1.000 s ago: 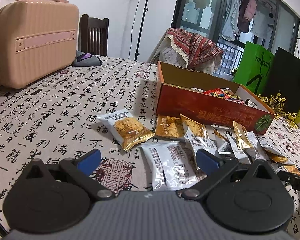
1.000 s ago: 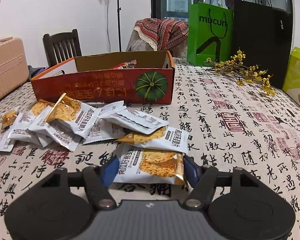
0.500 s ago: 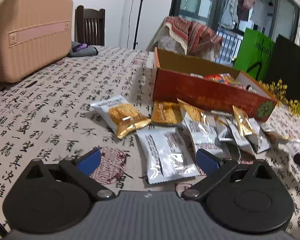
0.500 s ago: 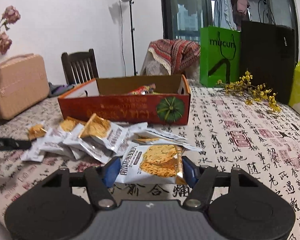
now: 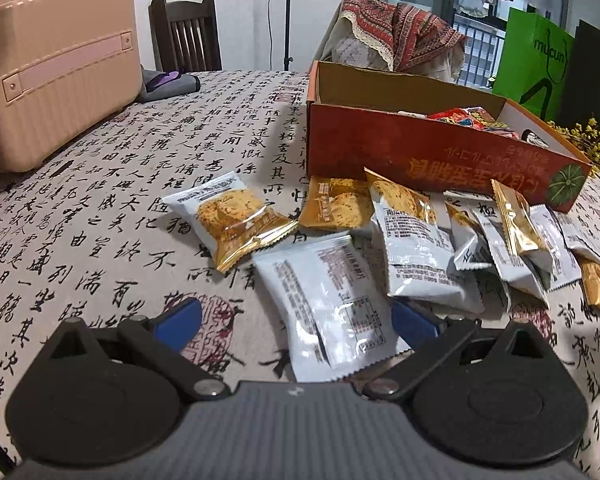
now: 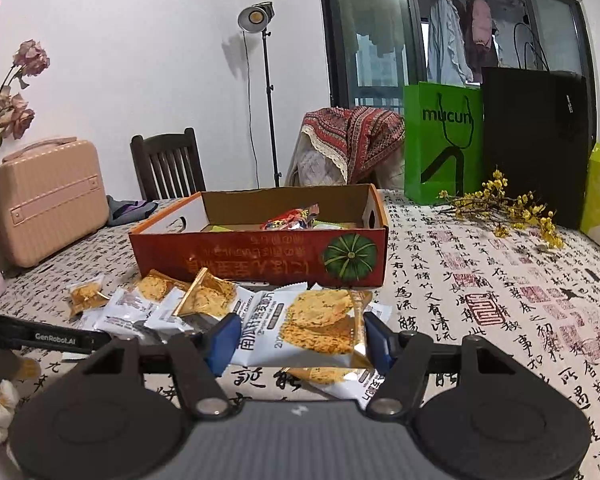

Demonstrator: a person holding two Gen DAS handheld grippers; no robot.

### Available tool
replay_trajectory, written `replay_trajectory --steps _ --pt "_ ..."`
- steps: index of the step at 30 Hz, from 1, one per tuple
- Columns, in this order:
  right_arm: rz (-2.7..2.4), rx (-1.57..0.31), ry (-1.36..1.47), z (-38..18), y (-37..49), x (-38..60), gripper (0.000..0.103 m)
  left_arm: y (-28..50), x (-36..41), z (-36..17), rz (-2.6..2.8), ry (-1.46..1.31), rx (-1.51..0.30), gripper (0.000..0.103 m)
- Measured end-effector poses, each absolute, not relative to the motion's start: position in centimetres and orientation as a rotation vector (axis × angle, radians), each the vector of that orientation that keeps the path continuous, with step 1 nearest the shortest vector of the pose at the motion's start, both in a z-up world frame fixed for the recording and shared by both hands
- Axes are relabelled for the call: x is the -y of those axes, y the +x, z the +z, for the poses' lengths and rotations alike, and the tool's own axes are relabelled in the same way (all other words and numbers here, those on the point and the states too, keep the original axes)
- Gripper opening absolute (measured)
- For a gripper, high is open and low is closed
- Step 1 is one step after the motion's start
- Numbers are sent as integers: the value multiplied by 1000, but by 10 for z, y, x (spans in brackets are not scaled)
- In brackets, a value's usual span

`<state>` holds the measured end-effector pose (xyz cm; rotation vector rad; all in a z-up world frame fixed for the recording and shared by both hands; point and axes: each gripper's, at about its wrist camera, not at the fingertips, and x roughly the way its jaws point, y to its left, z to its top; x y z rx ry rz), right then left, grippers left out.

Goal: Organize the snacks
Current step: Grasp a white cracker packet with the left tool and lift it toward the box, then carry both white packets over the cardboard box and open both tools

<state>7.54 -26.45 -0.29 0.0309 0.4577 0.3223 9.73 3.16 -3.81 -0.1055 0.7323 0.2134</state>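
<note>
**Right wrist view: one cracker pack gripped, the rest loose by the box**

Nearest to me, my right gripper (image 6: 298, 338) has its blue pads pressed on both ends of a snack pack (image 6: 300, 330) — white wrapper with a gold edge and a picture of a crumbly golden cracker — and holds it clear of the tablecloth (image 6: 500, 280). Another pack (image 6: 332, 380) lies flat on the cloth just beneath it.

My left gripper (image 5: 296, 322) stands wide apart and grips nothing; a silvery-white pack (image 5: 328, 304), printed back upward, lies on the cloth between the fingers, nearer the right one.

Beyond that, a loose heap of packs (image 5: 460, 236) — white and gold, some face up showing the cracker, some back up — overlaps along the front of the orange cardboard box (image 6: 260, 254). One pack (image 5: 228, 220) sits apart on the left.

Inside the open box lies a red wrapper (image 6: 292, 218), with other snacks I cannot make out.
</note>
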Motion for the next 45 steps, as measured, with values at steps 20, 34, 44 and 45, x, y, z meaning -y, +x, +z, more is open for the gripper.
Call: replay_trajectory --steps 20,34,44,45 --pt "316 -482 61 -15 80 272 65 98 -42 -34 283 -128 -700 61" --pt "319 -476 55 -12 77 269 65 72 -49 -17 216 -159 -615 51" --pt "315 -436 40 -1 84 262 65 75 -42 12 170 -138 -528 51" --pt "314 -428 42 2 86 262 65 77 -40 15 163 -135 -518 51"
